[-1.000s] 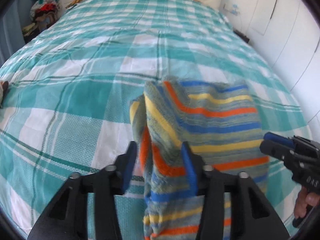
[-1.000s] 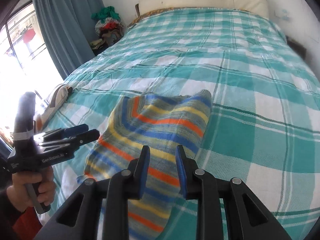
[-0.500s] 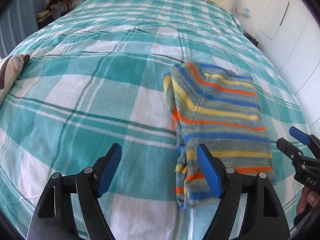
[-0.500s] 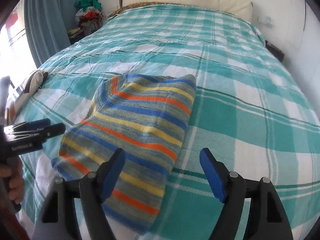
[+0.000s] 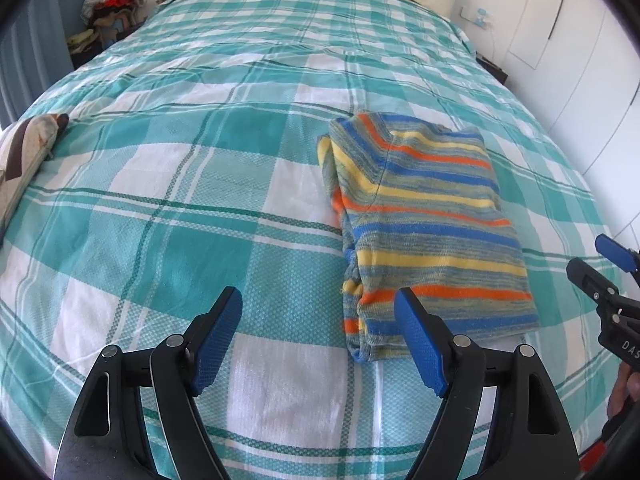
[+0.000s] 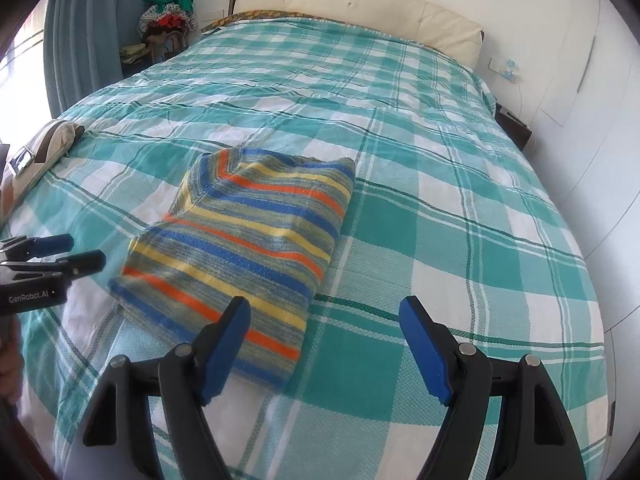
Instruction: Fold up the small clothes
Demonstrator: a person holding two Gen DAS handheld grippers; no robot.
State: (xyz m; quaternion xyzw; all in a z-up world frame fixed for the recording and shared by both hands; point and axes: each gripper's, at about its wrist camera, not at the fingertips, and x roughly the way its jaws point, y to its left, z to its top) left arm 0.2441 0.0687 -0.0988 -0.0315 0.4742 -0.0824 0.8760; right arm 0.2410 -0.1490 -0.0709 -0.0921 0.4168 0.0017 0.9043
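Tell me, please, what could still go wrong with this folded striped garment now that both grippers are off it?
The striped garment shows a bunched, uneven left edge, so the fold may slump open. The left gripper, jaws opening, has one finger close over the hem and could snag it. The right gripper stands open, clear.

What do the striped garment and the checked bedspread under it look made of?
Striped garment: seemingly a soft knit, judging by its fuzzy heathered stripes and thick folded edges. Checked bedspread: apparently a matte woven cotton-like fabric, since its squares show a waffle-like grain; fibre uncertain.
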